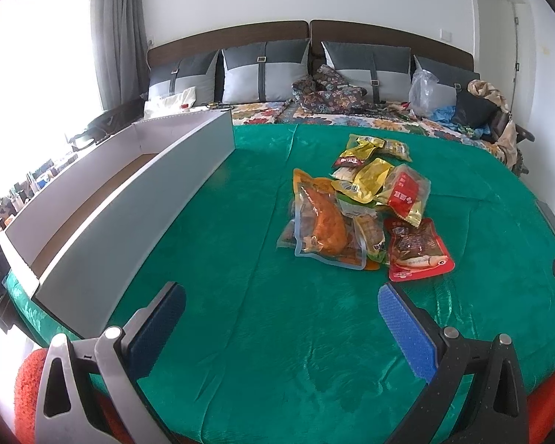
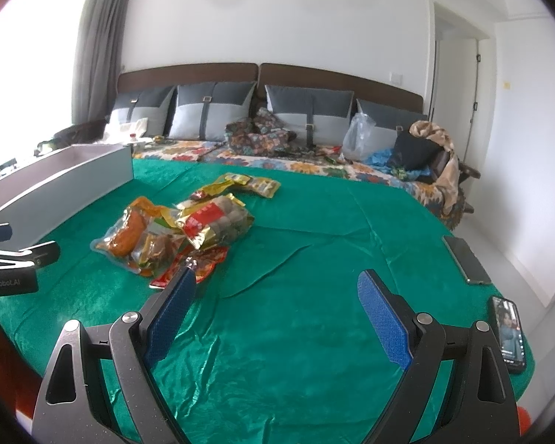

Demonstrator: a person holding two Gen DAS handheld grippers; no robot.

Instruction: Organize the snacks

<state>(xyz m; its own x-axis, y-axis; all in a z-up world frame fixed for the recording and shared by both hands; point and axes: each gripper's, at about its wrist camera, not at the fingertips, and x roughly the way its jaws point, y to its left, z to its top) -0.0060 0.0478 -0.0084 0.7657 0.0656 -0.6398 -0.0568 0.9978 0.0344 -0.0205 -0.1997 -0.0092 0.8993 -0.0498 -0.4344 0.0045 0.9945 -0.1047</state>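
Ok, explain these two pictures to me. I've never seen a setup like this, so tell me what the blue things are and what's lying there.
There is no robot here. A person holds hand-held tongs in each hand, and each carries a wide-angle camera looking along its two fingers. One picture looks out from the left tongs, the other from the right tongs. The blue parts are grip pads. Both tongs are open and hold nothing. Ahead, on a green cloth, lies a pile of snack packets. A long open white box stands on the left. Two phones lie at the right edge.
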